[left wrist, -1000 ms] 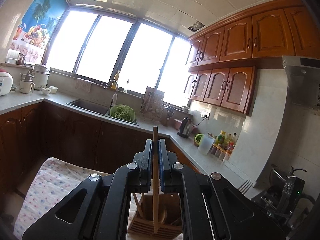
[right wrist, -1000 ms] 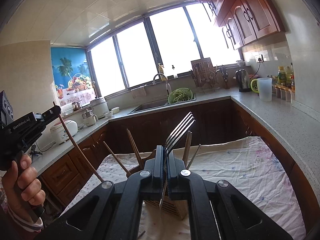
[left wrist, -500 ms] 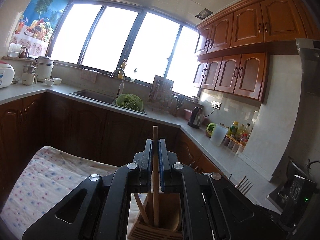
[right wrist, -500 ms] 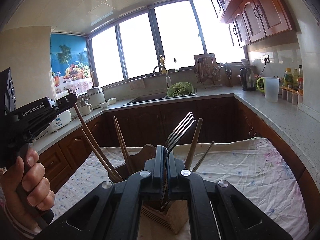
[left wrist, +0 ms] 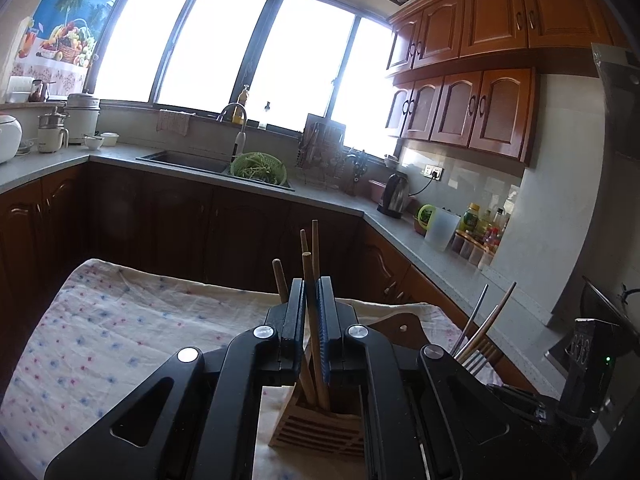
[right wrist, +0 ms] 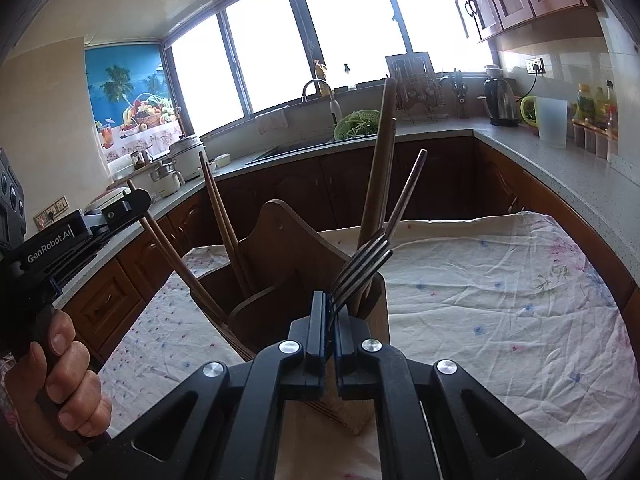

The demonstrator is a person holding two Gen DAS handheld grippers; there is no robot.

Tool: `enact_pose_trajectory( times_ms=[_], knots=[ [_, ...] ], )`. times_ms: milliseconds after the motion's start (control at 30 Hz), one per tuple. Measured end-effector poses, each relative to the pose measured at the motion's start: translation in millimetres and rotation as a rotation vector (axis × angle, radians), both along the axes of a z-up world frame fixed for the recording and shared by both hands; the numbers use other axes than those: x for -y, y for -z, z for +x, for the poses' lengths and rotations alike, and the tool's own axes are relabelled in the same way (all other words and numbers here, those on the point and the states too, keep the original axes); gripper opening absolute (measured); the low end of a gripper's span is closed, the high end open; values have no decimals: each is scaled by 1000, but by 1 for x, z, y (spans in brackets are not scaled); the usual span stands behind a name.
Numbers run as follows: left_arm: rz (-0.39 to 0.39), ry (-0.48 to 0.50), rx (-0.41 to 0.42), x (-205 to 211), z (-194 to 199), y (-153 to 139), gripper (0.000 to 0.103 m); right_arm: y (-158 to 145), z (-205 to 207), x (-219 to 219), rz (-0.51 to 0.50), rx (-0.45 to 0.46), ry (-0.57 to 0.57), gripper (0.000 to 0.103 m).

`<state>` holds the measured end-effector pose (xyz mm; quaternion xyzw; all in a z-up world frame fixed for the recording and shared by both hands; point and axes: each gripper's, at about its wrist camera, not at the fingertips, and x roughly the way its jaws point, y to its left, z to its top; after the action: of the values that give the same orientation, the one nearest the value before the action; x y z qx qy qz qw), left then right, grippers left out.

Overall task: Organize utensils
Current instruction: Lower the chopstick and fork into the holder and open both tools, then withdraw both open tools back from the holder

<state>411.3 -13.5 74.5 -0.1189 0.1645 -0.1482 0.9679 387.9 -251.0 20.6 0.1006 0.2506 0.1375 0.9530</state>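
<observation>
left tongs (left wrist: 311,304) clamped, angled down | right tongs (right wrist: 329,312) clamped, level

Upright brown wooden chopsticks (right wrist: 224,216) and a leaning dark wooden spoon handle (right wrist: 378,176) crowd the wooden utensil holder (right wrist: 288,248); the floral-clothed bench (right wrist: 500,300) lies open to its right.

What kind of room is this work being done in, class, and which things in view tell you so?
A home kitchen, most likely. A sink with a tap sits under the windows, wooden wall cabinets hang above the counter, and an electric kettle stands plugged in beside bottles of condiments.
</observation>
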Motion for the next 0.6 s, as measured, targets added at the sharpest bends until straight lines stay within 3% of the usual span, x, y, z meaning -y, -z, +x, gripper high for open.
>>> enact_pose_trajectory(
  times_ms=[533,600],
  knots=[
    [33,-6,-19,1,-1,-5,7,-4,-3,1,25,-28,-2,9],
    [22,1,-24,0,-4,-6,12,-5,-6,2,24,-23,3,10]
  ],
)
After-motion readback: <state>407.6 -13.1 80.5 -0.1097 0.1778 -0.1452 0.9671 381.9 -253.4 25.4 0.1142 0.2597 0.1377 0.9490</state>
